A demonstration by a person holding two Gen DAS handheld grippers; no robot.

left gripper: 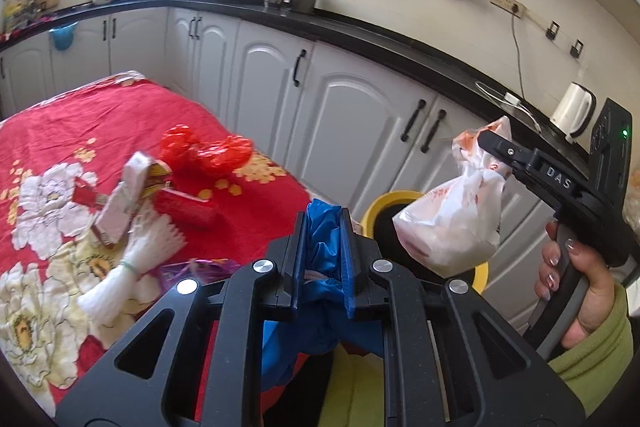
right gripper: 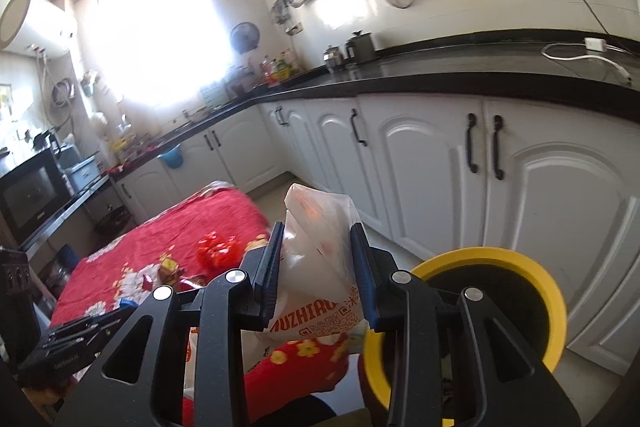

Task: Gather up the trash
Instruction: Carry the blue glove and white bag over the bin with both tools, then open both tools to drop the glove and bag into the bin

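Observation:
My left gripper [left gripper: 325, 223] is shut on a crumpled blue plastic bag [left gripper: 325, 247], which hangs down between its arms. My right gripper [right gripper: 318, 247] is shut on a white plastic bag with orange print [right gripper: 320, 267]; in the left wrist view that bag [left gripper: 452, 227] hangs above the round bin with the yellow rim [left gripper: 400, 197]. The bin [right gripper: 516, 259] stands on the floor beside the table, just right of the right gripper. More trash lies on the red flowered tablecloth [left gripper: 100, 115]: a red crumpled bag [left gripper: 208, 149], small cartons [left gripper: 124, 199] and a white tied bundle [left gripper: 132, 267].
White cabinets [left gripper: 352, 115] under a black countertop [left gripper: 360, 31] run behind the bin. A white kettle [left gripper: 574, 109] and cable sit on the counter at right. A hand in a green sleeve [left gripper: 576, 291] holds the right gripper's handle. Floor shows between table and cabinets.

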